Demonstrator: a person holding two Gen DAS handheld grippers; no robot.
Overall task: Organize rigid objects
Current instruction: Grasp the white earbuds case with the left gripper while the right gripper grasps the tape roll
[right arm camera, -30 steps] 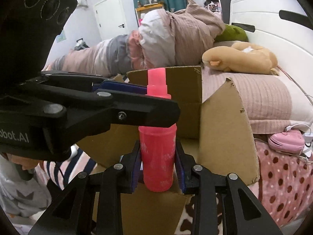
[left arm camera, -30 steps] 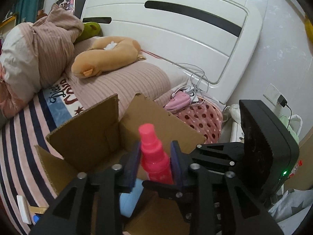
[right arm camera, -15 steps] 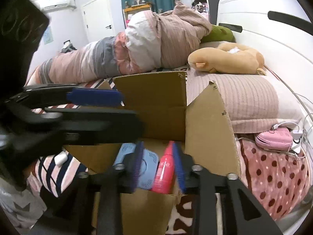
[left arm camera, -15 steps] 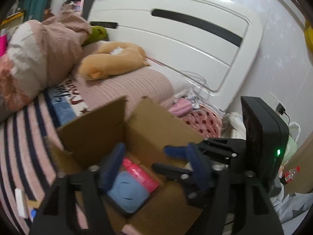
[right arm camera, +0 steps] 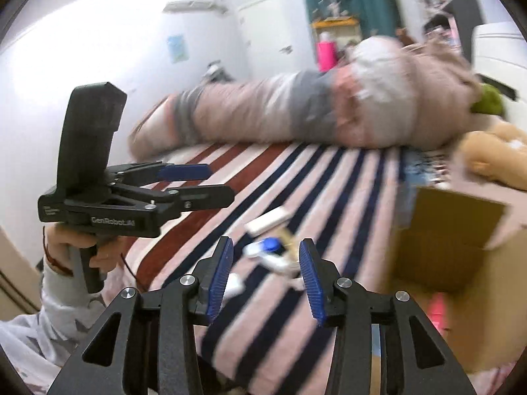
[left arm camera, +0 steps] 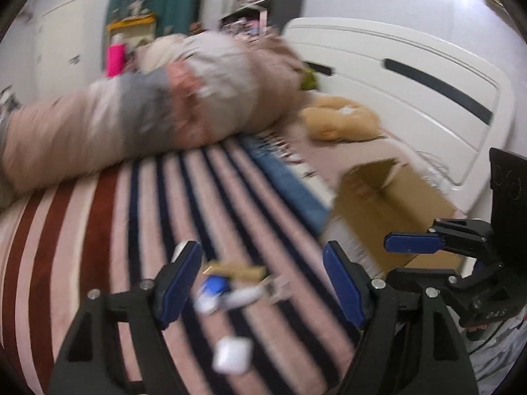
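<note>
Covering the bed (left arm camera: 98,230): striped blanket (right arm camera: 296,177).

Open striped bed (left arm camera: 98,230) is offered ahead of both sets of spread fingers (left arm camera: 179,283). Passage is blocked rightward by the cardboard box (right arm camera: 454,240), ahead by small scattered items (right arm camera: 266,247), and beyond by bunched bedding (right arm camera: 296,112).

On the bed (left arm camera: 98,230) a blurred cluster of small objects (left arm camera: 230,283) lies near the front edge, with another small item (left arm camera: 230,357) nearer still. The cardboard box (left arm camera: 388,204) stands to their right, toward the headboard (left arm camera: 411,75). Behind them a heaped quilt (left arm camera: 148,112) stretches across the bed; a plush toy (left arm camera: 339,123) lies behind the box.
</note>
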